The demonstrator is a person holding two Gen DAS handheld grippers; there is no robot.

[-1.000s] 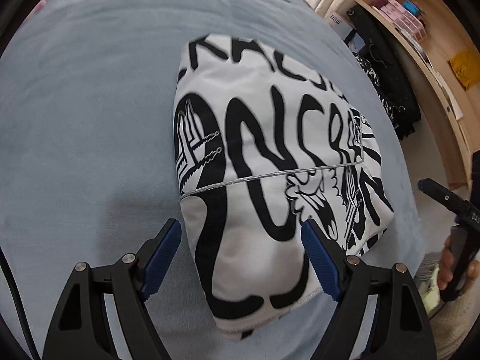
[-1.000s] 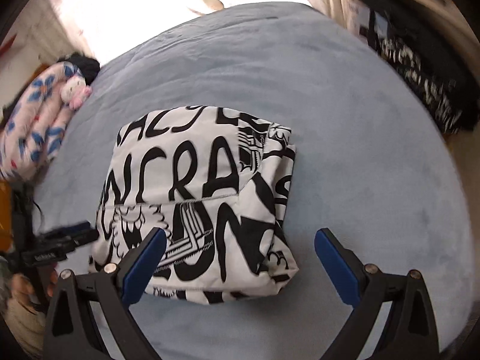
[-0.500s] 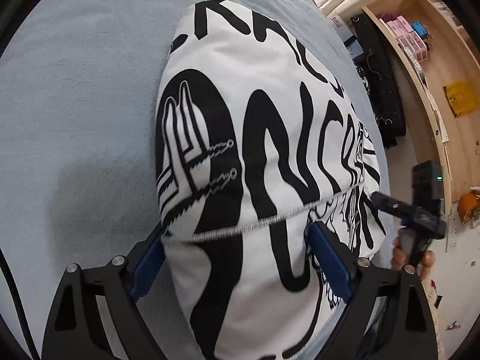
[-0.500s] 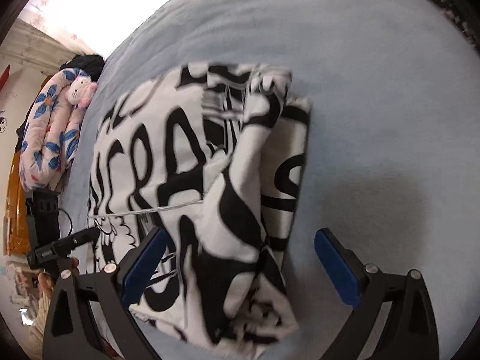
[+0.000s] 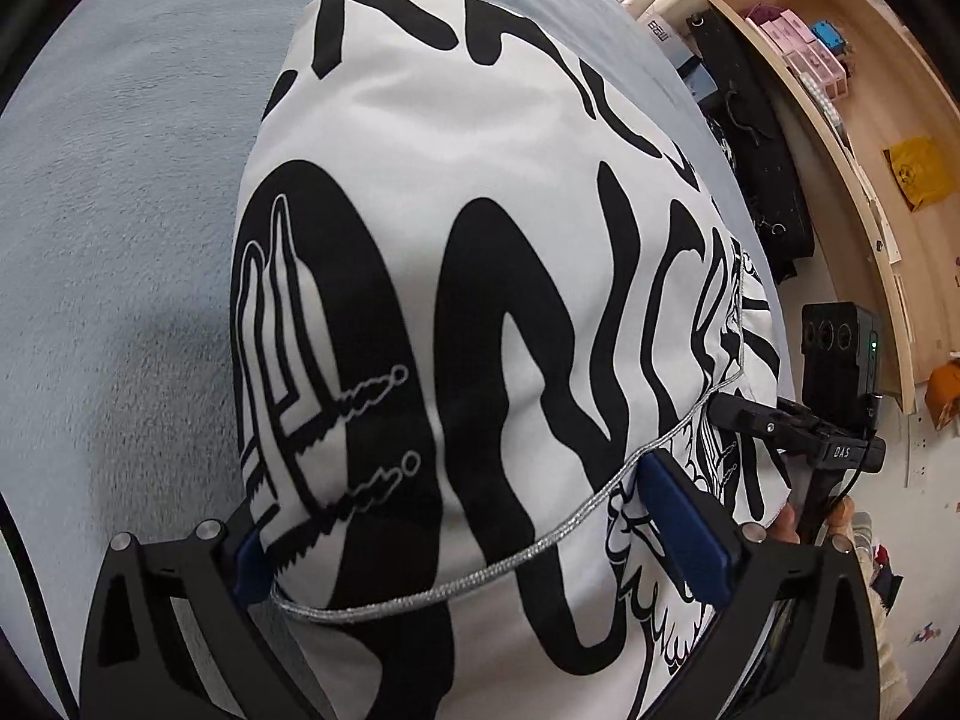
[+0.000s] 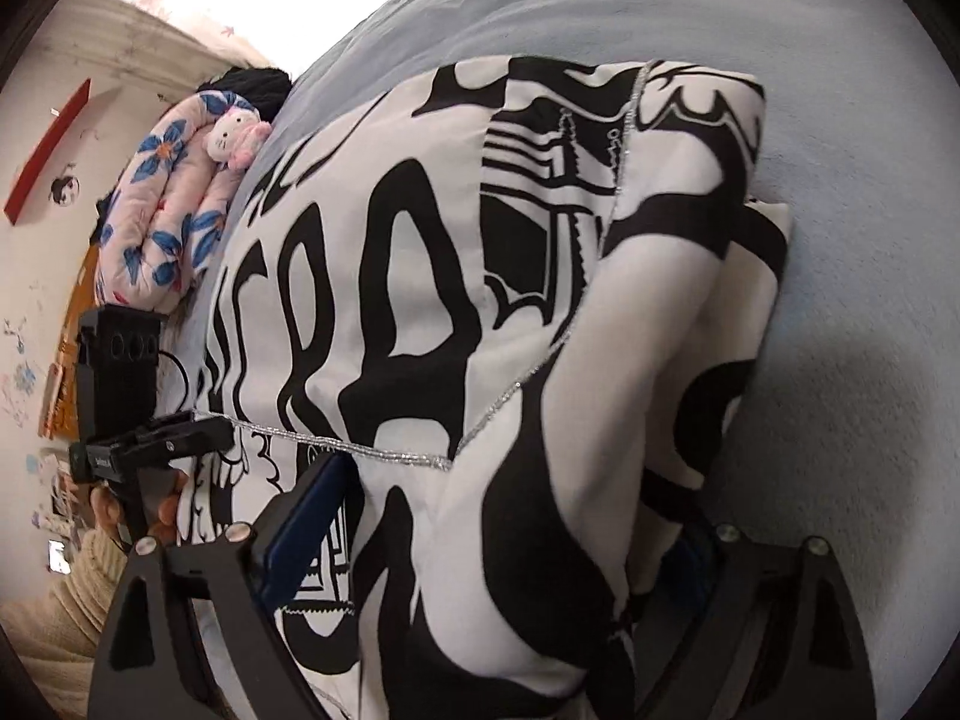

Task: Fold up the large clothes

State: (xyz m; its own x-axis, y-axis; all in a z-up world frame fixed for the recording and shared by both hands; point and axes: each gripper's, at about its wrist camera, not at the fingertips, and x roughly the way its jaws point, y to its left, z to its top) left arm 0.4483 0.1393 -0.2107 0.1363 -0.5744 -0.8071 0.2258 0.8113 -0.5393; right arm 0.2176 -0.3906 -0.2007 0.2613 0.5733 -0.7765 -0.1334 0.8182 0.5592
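Observation:
A folded white garment with bold black lettering (image 5: 480, 240) lies on a blue-grey bed (image 5: 120, 180). My left gripper (image 5: 468, 546) has come down over its near edge, jaws opening wide, and the cloth bulges between the blue pads (image 5: 684, 528) without being pinched. In the right wrist view the same garment (image 6: 420, 300) fills the frame. My right gripper (image 6: 498, 534) straddles its thick folded end with jaws closing. Its left pad (image 6: 306, 522) rests on the cloth, and the right pad is mostly hidden under a fold.
Bare bed (image 6: 870, 240) stretches past the garment. A wooden shelf (image 5: 870, 120) and black bags (image 5: 756, 168) stand beyond the bed's right side. A floral quilt (image 6: 162, 222) with a pink plush toy (image 6: 237, 135) lies at the far left. A hand (image 6: 105, 504) holds the other gripper.
Both grippers dropped down and moved in onto the garment, which now fills both views. The left jaws spread wider, and the right jaws drew slightly together around the folded end.

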